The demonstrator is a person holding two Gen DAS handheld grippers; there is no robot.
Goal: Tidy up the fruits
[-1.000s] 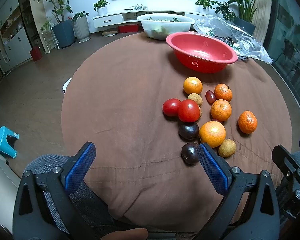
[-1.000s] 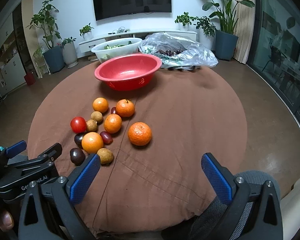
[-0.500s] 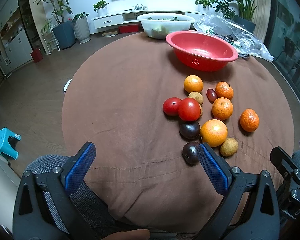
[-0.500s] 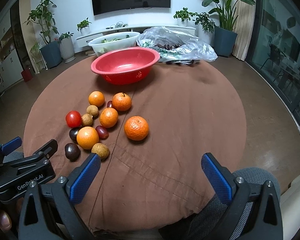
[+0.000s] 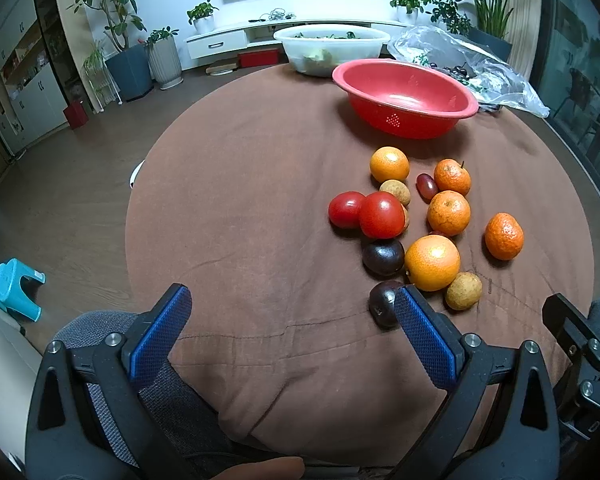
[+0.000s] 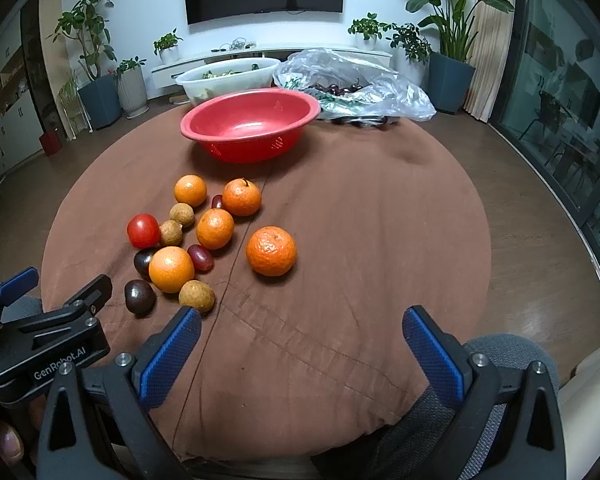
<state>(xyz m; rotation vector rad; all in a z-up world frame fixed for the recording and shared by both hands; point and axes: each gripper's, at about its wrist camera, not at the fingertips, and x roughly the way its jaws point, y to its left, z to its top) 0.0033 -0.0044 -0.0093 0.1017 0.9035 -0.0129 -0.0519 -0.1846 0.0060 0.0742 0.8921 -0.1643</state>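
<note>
Several fruits lie in a cluster on the brown round table (image 5: 240,208): oranges such as the big one (image 5: 432,262) (image 6: 171,269) and a lone tangerine (image 5: 503,236) (image 6: 271,251), two red tomatoes (image 5: 381,214), dark plums (image 5: 382,256), small brown longans (image 5: 463,290) and red dates (image 5: 426,185). An empty red colander bowl (image 5: 406,96) (image 6: 250,124) stands behind them. My left gripper (image 5: 292,320) is open and empty at the table's near edge, its right finger beside a dark plum (image 5: 382,302). My right gripper (image 6: 300,340) is open and empty, in front of the fruits.
A white basin of greens (image 5: 332,50) and a clear plastic bag of dark fruit (image 6: 356,88) sit at the table's far side. A grey chair (image 5: 100,328) is below the near edge. The left gripper body shows in the right wrist view (image 6: 48,332).
Both grippers have eased slightly forward toward the fruits and stayed open. No fruit has moved.
</note>
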